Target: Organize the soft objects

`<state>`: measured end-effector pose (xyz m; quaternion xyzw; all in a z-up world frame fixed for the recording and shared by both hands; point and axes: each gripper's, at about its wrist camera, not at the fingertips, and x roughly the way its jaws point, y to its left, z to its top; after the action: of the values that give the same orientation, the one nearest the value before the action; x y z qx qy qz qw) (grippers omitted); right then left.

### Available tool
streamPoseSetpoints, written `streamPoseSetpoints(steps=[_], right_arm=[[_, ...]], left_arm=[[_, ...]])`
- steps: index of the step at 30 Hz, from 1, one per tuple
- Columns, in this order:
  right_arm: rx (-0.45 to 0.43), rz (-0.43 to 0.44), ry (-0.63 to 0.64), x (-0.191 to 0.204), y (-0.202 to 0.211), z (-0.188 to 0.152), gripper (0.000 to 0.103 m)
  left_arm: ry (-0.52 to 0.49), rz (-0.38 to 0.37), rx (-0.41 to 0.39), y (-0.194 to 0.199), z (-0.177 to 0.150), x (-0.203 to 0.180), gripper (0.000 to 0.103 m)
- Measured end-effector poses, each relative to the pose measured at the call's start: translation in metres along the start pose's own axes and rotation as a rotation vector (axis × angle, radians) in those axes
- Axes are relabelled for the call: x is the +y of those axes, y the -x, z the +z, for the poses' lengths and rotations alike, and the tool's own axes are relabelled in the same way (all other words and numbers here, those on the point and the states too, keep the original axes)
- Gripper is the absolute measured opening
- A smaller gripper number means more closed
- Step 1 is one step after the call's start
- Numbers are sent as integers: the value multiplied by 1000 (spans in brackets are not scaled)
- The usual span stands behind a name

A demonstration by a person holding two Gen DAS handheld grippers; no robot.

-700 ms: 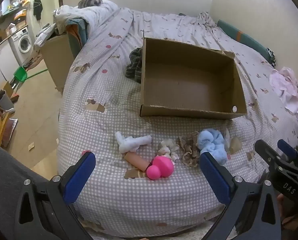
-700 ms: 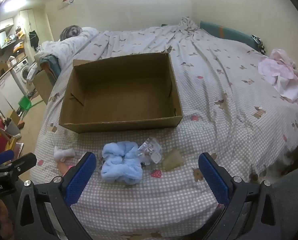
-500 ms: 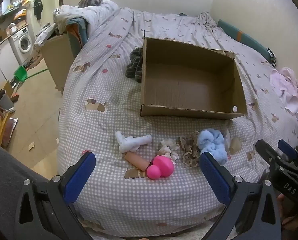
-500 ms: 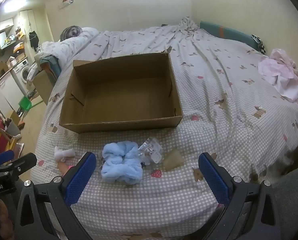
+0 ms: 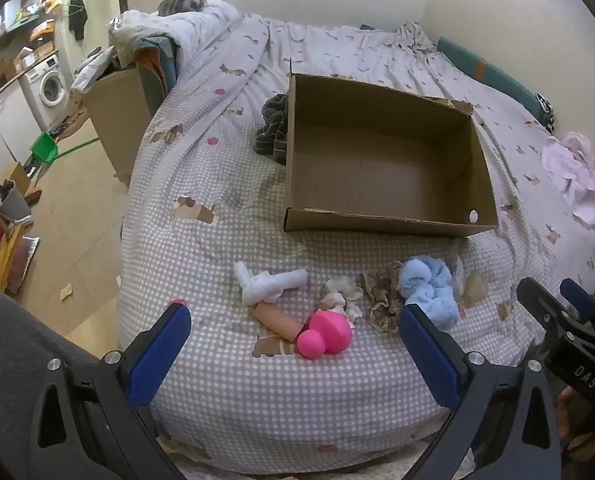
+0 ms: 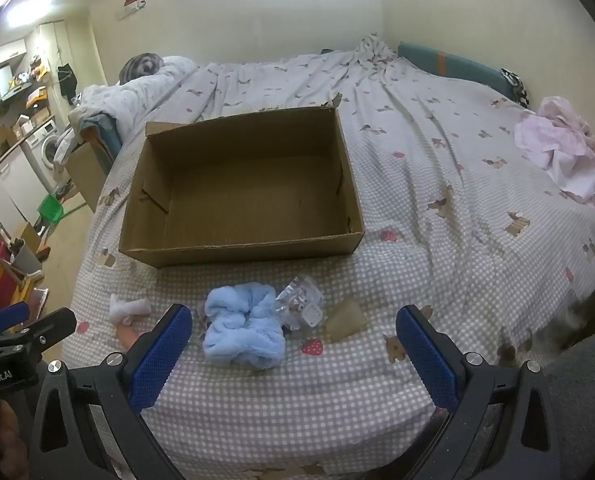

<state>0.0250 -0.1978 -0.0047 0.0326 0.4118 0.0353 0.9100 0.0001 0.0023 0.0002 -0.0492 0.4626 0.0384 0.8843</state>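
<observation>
The cardboard box (image 5: 381, 160) is sitting open on the checked bedspread (image 5: 257, 392), with nothing visible inside it. In front of the box's near wall the soft things are lying in a row: a white rolled cloth (image 5: 269, 285) off its left corner, a pink toy (image 5: 325, 334) just in front of that cloth, a cream scrunchie (image 5: 342, 296), a brown scrunchie (image 5: 383, 296) touching it, and the blue fluffy scrunchie (image 6: 243, 330) below the box's right half. Beside the blue one is lying what looks like a crinkled clear packet (image 6: 301, 306). The left gripper (image 5: 293, 354) is hovering wide open and holding nothing in front of the pink toy. The right gripper (image 6: 293, 354) is likewise gaping empty, with the blue scrunchie between its fingertips in the view.
</observation>
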Motion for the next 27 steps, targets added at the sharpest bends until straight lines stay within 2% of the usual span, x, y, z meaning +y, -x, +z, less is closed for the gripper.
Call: streamPoseSetpoints(steps=[27], right_arm=[[2, 5, -4, 1, 0, 1, 103]], left_arm=[[1, 6, 2, -1, -1, 1, 103]])
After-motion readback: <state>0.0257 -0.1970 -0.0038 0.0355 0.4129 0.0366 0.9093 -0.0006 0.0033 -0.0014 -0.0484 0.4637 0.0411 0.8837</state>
